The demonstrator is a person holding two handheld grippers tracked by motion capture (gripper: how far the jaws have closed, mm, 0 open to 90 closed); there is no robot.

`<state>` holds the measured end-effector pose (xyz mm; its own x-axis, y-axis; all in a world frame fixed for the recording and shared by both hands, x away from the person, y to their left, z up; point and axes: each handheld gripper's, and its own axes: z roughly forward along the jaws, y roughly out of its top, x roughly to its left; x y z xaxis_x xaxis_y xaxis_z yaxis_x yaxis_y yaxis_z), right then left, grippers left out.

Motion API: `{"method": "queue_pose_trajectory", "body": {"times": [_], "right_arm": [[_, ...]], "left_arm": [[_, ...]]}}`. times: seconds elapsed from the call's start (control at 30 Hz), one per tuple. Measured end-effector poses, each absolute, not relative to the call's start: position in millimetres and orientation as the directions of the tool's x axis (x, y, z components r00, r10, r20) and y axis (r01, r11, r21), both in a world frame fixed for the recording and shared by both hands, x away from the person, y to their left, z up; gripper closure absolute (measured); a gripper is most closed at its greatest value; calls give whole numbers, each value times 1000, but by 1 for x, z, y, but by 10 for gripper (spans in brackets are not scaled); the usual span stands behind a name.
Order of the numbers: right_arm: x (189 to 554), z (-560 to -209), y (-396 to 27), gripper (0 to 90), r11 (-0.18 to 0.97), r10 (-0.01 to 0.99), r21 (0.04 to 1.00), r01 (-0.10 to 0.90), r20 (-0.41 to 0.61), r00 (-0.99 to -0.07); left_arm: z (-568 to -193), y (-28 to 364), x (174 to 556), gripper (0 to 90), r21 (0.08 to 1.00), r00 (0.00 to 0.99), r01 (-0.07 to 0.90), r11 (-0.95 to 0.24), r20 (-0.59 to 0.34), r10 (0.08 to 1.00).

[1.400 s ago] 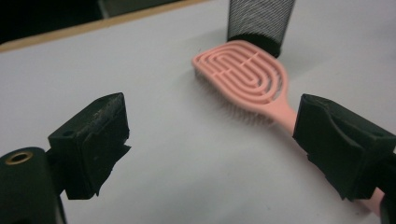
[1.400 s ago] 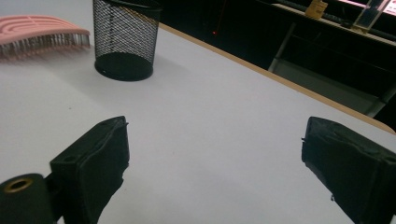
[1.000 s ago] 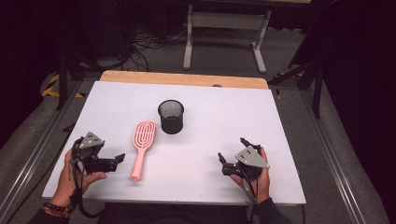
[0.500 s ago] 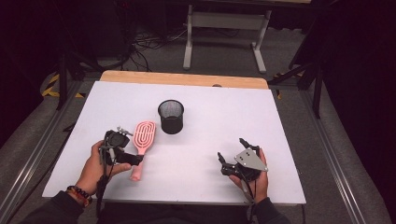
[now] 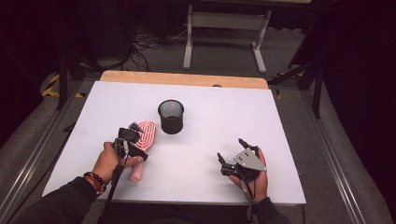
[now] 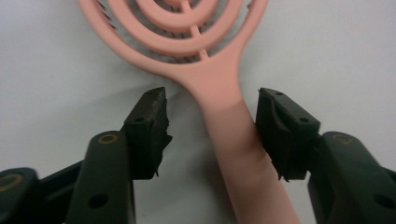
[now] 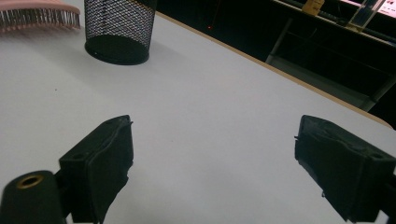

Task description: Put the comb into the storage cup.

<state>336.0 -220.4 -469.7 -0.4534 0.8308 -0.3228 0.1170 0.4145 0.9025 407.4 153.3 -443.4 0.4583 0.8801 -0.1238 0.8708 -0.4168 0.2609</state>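
A pink vented hairbrush [image 5: 147, 132] lies flat on the white table [image 5: 233, 112], its head toward a black mesh cup [image 5: 171, 116]. My left gripper [image 5: 138, 141] is down over the brush's handle [image 6: 233, 140], with one jaw on each side of it. Its jaws have just been closing; one pad [image 6: 280, 130] sits against the handle, while the other pad [image 6: 149, 126] stands off with a gap. My right gripper [image 5: 229, 149] rests open near the front right of the table, with nothing between its jaws [image 7: 212, 140]. From there the mesh cup [image 7: 119, 28] and the brush bristles [image 7: 39, 14] show far off.
A wooden strip [image 5: 187, 79] runs along the table's far edge. Beyond it are a metal stand [image 5: 224, 28] and cables on the dark floor. Rails run along both sides of the table.
My left hand has moved right, from the table's left side onto the brush handle, and its jaws have narrowed around it. The right hand has stayed still.
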Motion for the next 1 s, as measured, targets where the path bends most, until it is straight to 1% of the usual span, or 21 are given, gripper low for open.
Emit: {"method": "queue_pose_trajectory", "body": {"times": [0.1, 0.13, 0.2, 0.27, 0.33, 0.53, 0.6, 0.63, 0.67, 0.7, 0.8, 0.87, 1.0], "right_arm": [[336, -469, -220, 122, 414, 830, 903, 115, -322, -455], [336, -469, -220, 123, 415, 829, 902, 117, -322, -457], [336, -470, -220, 124, 412, 830, 903, 120, -317, -459], [336, -469, -219, 124, 413, 826, 903, 120, -316, -468], [335, -469, -218, 124, 419, 821, 900, 117, -321, -473], [335, -470, -217, 124, 425, 810, 897, 120, -318, -492], [336, -470, -217, 124, 427, 809, 896, 125, -316, -496], [336, -470, -217, 124, 427, 807, 896, 125, -316, -499], [336, -470, -217, 124, 429, 805, 895, 123, -317, -501], [336, -470, -217, 124, 430, 805, 895, 124, -317, -502], [336, -470, -217, 124, 432, 802, 893, 125, -316, -507], [336, -470, -217, 124, 432, 801, 893, 126, -316, -508], [336, -470, -216, 124, 433, 800, 893, 124, -317, -509]], "left_arm": [[-444, 150, 407, 548, 247, 478, 858, -450, -68, 876], [-444, 151, 408, 592, 245, 480, 857, -453, -64, 875], [-444, 154, 409, 650, 250, 472, 861, -443, -72, 878], [-444, 157, 410, 649, 256, 470, 863, -435, -97, 877], [-444, 157, 412, 541, 240, 468, 865, -440, -75, 880], [-444, 158, 419, 527, 247, 464, 868, -431, -89, 882], [-444, 158, 421, 563, 253, 476, 858, -446, -67, 877], [-444, 158, 421, 602, 259, 485, 851, -457, -49, 873], [-444, 159, 421, 670, 268, 487, 846, -460, -36, 873], [-444, 160, 421, 691, 273, 488, 845, -459, -45, 872], [-444, 165, 420, 699, 286, 500, 836, -468, -46, 865], [-444, 169, 418, 710, 314, 514, 815, -488, -3, 858], [-438, 180, 416, 736, 347, 526, 798, -493, 1, 851]]}}
